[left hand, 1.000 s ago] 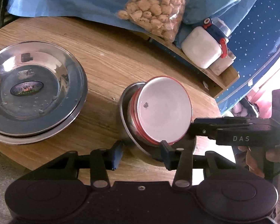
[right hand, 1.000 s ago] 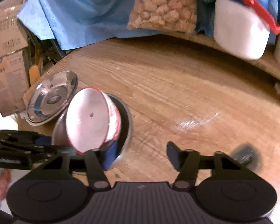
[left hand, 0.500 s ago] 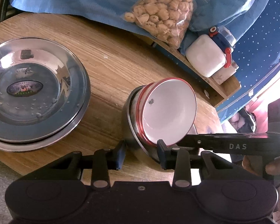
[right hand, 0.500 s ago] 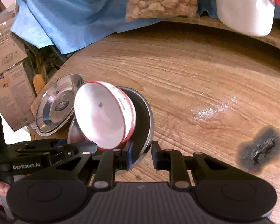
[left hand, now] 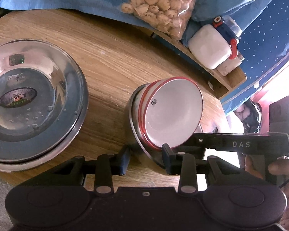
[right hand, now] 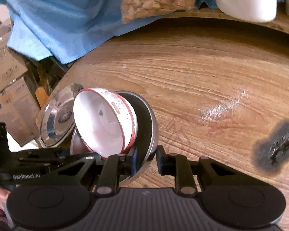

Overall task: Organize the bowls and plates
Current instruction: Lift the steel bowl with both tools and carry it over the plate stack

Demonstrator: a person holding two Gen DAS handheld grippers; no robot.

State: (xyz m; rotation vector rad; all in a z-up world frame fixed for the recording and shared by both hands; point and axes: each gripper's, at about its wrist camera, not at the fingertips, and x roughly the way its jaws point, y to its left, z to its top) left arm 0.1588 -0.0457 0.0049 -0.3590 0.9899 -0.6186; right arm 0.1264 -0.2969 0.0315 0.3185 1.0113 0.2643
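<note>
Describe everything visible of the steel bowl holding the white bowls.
The steel bowl looks like shiny metal with a thin rolled rim and a dark inside. It is tipped steeply on the wooden table, holding nested white bowls with red rims. The right gripper pinches its rim, one finger inside and one outside. The left gripper's fingers straddle its lower edge; contact there is unclear.

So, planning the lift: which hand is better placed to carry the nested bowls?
Probably right: the right gripper visibly pinches the steel bowl rim, white bowl nested inside; whether the left gripper presses is unclear.
</note>
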